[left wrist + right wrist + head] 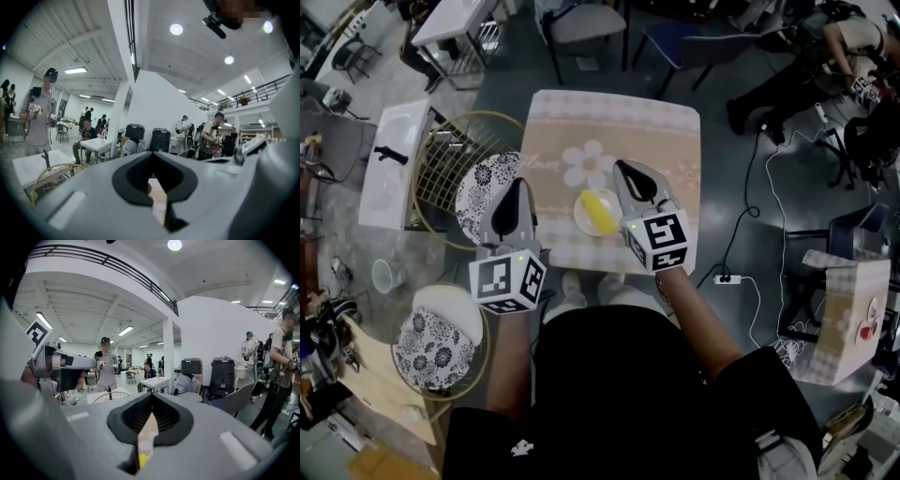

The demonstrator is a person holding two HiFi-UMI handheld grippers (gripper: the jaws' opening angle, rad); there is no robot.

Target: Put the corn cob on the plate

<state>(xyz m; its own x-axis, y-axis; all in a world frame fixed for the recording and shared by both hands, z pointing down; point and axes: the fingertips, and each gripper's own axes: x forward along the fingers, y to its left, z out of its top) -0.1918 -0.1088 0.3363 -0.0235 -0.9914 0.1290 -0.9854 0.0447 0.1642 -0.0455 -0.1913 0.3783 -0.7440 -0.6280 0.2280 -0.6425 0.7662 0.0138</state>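
Note:
The yellow corn cob [600, 214] lies on a small white plate [581, 218] near the front edge of the beige flower-print table [661, 141]. My right gripper [622, 166] hangs above the table just right of the plate, jaws shut and empty; in the right gripper view its tips [152, 395] meet, with a bit of the yellow cob [142, 459] showing far below. My left gripper [520, 184] hovers left of the plate over the table's left edge, also shut with nothing held [150, 153]. Both point roughly level.
Two floral-patterned round plates [486, 192] [441, 342] and a round wire rack [445, 150] stand left of the table, beside a white bench [394, 159]. Chairs [586, 23] stand beyond the table. Cables [759, 187] and a box [844, 309] lie on the floor at right. People stand around.

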